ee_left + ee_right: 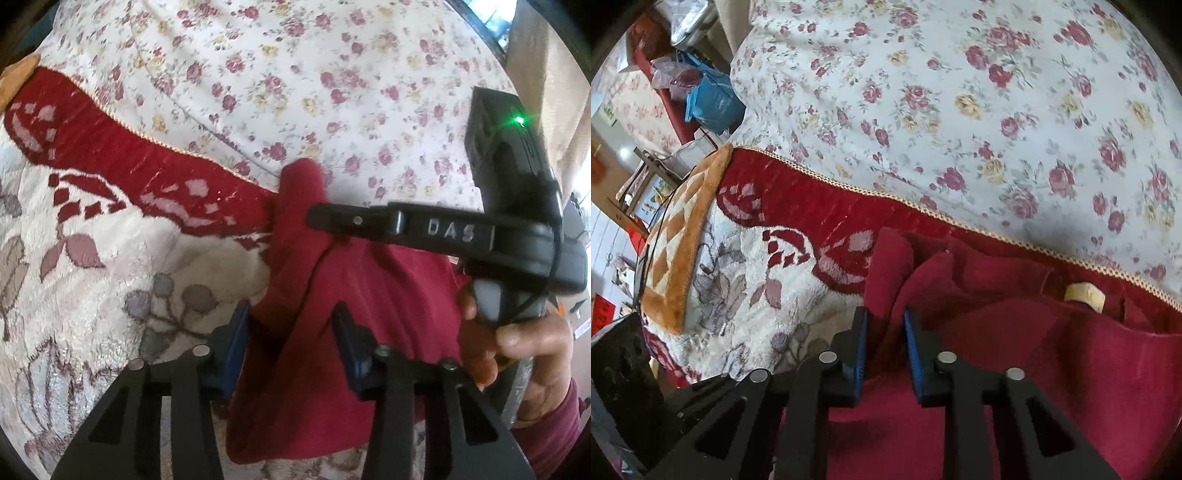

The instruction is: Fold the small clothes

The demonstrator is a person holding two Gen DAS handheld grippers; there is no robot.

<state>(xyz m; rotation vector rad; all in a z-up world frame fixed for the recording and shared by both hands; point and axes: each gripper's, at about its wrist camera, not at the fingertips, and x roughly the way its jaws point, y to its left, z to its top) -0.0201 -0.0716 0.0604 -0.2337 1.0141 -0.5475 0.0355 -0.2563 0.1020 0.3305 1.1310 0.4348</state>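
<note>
A small dark red garment (369,314) lies on a cream and red plush blanket (92,240). My left gripper (291,325) is open, its blue pads either side of a fold of the garment without pinching it. My right gripper (314,218) crosses the left wrist view from the right, held by a hand (517,332), its tip on the garment's raised fold. In the right wrist view the right gripper (885,321) is shut on a bunched fold of the red garment (1034,350). A pale label (1084,295) shows on the garment.
A floral white sheet (960,110) lies beyond the blanket's gold-trimmed edge. An orange and white cushion (683,240) sits at the blanket's left end. A blue bag (713,99) and clutter lie off the bed at far left.
</note>
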